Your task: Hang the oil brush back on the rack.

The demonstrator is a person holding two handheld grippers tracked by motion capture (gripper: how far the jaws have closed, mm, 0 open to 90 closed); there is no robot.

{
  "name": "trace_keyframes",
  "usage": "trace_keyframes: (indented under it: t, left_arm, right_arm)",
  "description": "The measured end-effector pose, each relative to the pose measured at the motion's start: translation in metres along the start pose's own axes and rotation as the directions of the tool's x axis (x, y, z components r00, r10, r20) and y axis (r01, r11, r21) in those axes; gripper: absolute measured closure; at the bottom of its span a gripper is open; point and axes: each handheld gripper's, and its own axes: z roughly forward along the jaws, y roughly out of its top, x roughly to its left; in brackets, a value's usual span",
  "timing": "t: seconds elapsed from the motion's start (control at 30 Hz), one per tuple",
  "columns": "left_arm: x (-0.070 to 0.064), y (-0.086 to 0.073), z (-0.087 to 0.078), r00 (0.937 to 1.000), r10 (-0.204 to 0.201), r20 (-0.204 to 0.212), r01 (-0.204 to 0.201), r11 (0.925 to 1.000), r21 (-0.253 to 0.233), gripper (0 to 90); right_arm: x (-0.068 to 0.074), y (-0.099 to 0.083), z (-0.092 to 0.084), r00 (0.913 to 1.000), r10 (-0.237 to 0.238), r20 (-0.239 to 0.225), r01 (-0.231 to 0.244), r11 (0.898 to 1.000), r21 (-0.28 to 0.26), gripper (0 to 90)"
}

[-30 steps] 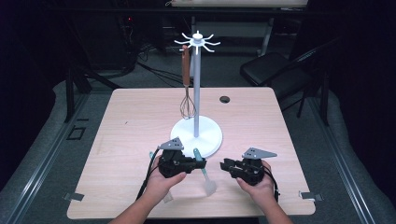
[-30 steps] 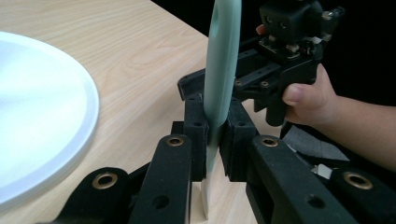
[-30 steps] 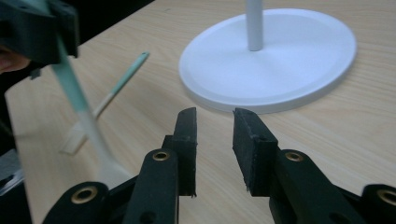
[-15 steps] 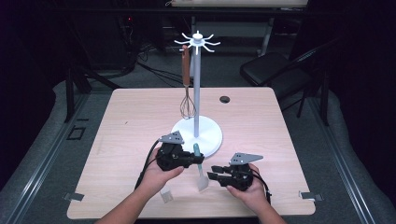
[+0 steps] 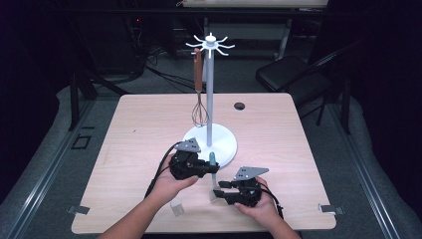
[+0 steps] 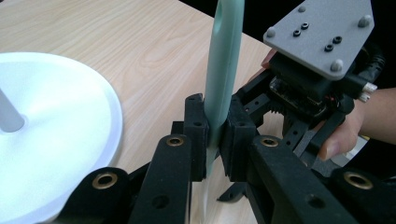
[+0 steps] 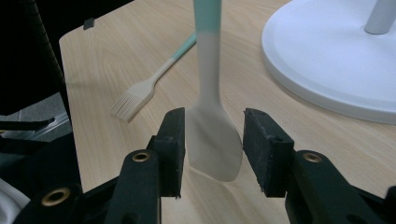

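- in the right gripper view, the right gripper (image 7: 212, 140) has just been opening its jaws; the pale blade of the spatula (image 7: 212, 140) stands between the pads, a gap showing on the right side.
- that view also shows a brush (image 7: 149, 84) lying on the table (image 7: 116, 42) beyond the left jaw, apart from the spatula.
- the left gripper view shows the left gripper (image 6: 215, 135) clamped narrow on the spatula's teal handle (image 6: 224, 60), which rises upright past the fingers.
- beyond those fingers sits the other gripper, held in a hand (image 6: 343, 137).
- the high view adds the white stand (image 5: 210, 142) just beyond both grippers, with a whisk (image 5: 199, 97) hanging from it.
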Motion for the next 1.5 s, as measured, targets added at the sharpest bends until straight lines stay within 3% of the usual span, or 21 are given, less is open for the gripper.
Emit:
trace_keyframes:
  t: [0.13, 0.23, 0.47, 0.63, 0.77, 1.03, 1.23, 1.5]
  left_arm:
    - [-0.005, -0.001, 0.003, 0.9998, 0.018, 0.002, -0.018, 0.9998, -0.011, 82.4]
    - [-0.008, -0.001, 0.004, 0.9997, 0.025, 0.004, -0.024, 0.9996, -0.013, 82.2]
    - [-0.009, -0.004, 0.004, 0.9998, 0.018, 0.012, -0.018, 0.9995, -0.027, 79.2]
    - [-0.008, -0.01, 0.004, 0.9997, 0.0, 0.022, 0.002, 0.9985, -0.055, 77.1]
    - [-0.006, -0.015, 0.006, 0.9997, -0.013, 0.022, 0.014, 0.9988, -0.047, 76.4]
    - [-0.007, -0.021, 0.008, 0.9996, -0.027, 0.007, 0.027, 0.9987, -0.043, 78.8]
    - [-0.008, -0.02, 0.008, 0.9997, -0.023, -0.009, 0.023, 0.9995, -0.023, 83.4]
    - [-0.007, -0.014, 0.006, 0.9999, 0.016, 0.0, -0.016, 0.9998, -0.009, 84.3]
  right_arm:
    - [0.003, 0.0, 0.005, 0.9989, -0.03, 0.036, 0.03, 1.0, -0.007, 56.5]
    - [0.006, 0.002, 0.006, 0.9986, -0.028, 0.044, 0.029, 0.999, -0.029, 65.7]
    - [0.007, 0.005, 0.004, 0.9994, -0.023, 0.026, 0.024, 0.999, -0.023, 80.0]
    - [0.007, 0.005, 0.003, 0.9992, -0.038, 0.011, 0.038, 0.999, -0.017, 83.6]
    - [0.006, 0.005, 0.003, 0.9991, -0.043, 0.007, 0.043, 0.999, -0.012, 84.9]
    - [0.005, 0.005, 0.003, 0.9996, -0.029, -0.004, 0.029, 1.0, -0.012, 84.5]
    - [0.003, 0.005, 0.004, 0.9999, -0.007, -0.013, 0.006, 1.0, -0.016, 75.9]
    - [0.003, 0.006, 0.001, 1.0, 0.002, -0.009, -0.002, 0.999, -0.038, 72.2]
